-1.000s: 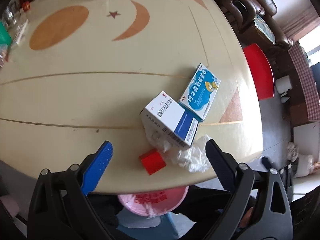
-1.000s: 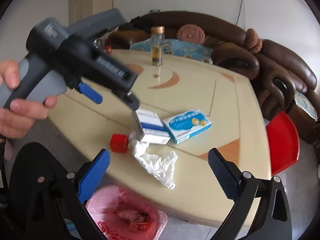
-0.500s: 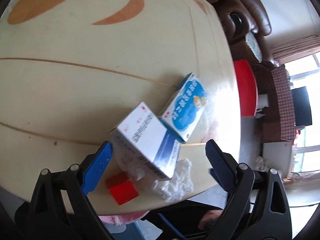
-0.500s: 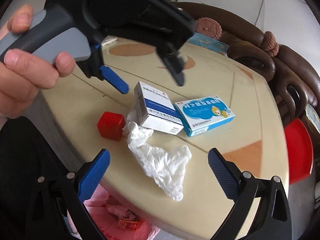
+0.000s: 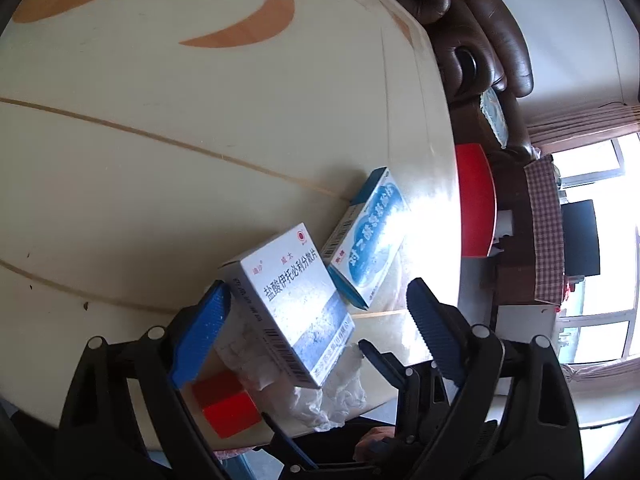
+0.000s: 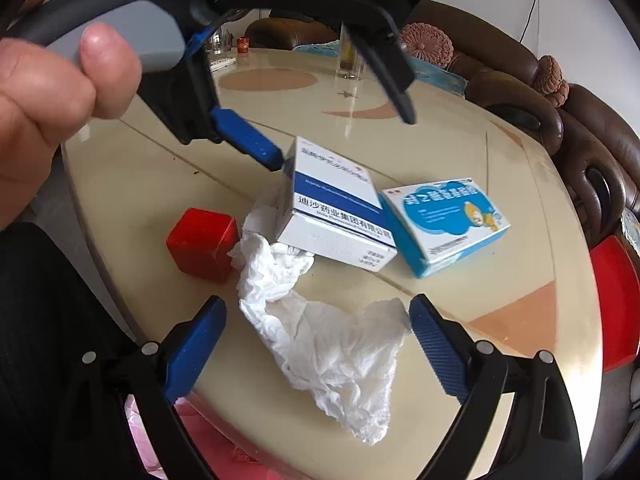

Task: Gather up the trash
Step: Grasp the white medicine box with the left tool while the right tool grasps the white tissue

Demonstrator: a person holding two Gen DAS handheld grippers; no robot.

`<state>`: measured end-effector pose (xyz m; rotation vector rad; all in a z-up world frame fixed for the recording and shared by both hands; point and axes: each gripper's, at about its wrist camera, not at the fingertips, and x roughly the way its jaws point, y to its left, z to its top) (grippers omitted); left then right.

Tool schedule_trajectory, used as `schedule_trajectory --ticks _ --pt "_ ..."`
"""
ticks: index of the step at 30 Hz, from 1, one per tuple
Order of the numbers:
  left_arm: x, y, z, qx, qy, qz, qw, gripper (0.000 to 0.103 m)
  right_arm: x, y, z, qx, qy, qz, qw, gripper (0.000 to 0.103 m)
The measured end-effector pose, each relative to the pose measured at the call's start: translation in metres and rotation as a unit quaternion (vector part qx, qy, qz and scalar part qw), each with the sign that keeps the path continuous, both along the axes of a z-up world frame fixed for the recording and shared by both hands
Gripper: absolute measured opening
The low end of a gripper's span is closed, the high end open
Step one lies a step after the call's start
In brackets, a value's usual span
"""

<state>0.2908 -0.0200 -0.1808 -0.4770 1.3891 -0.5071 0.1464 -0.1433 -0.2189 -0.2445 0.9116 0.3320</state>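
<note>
A white-and-blue medicine box [image 5: 292, 304] lies on the cream table [image 5: 160, 120], partly on a crumpled white tissue [image 5: 320, 396]. My left gripper [image 5: 318, 336] straddles this box with jaws closing; the left pad [image 5: 200, 336] is at the box's edge and the right pad stays apart from it. A light-blue box [image 5: 368, 240] lies just beyond, and a red cube [image 5: 226, 404] sits by the table edge. In the right wrist view my right gripper [image 6: 318, 352] hovers over the tissue [image 6: 320, 344], jaws closing with the tissue between them, untouched. The left gripper [image 6: 342, 140] reaches the white box [image 6: 336, 208] from behind.
A hand [image 6: 52, 100] holds the left gripper's handle. A pink bag [image 6: 208, 440] with trash hangs below the near table edge. A glass jar [image 6: 352, 60] stands at the far side. A brown sofa [image 6: 560, 100] and a red stool [image 6: 616, 304] flank the table.
Both grippers have come down closer to the table. The left one now has the white box between its jaws; the right one has settled over the tissue. Both jaws have narrowed slightly.
</note>
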Motion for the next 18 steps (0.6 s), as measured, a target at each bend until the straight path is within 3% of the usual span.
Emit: schedule_trajectory --ticks 4,7,12,15,16,18 --pt "0.000 0.001 -0.012 0.005 0.021 -0.004 0.9998 0.088 0.001 -0.001 -0.002 0.010 0.006 -0.002 1.000 0.090" --pt "0.003 0.006 -0.022 -0.013 0.035 0.012 0.9992 0.088 0.001 -0.002 -0.002 0.014 0.006 -0.001 1.000 0.090" --pt "0.007 -0.004 -0.022 -0.002 0.024 0.010 0.9997 0.087 0.000 -0.003 -0.002 0.022 0.004 -0.004 1.000 0.090" --pt "0.010 -0.007 -0.027 0.001 0.031 0.011 0.9994 0.077 0.002 -0.005 -0.002 0.025 0.000 -0.009 1.000 0.088" --pt "0.011 -0.006 -0.025 0.001 0.028 0.015 0.9995 0.074 0.003 -0.007 -0.002 0.025 -0.003 -0.011 1.000 0.081" --pt "0.013 -0.009 -0.025 0.003 0.029 0.011 0.9995 0.069 0.006 -0.010 -0.002 0.026 -0.007 -0.018 0.999 0.078"
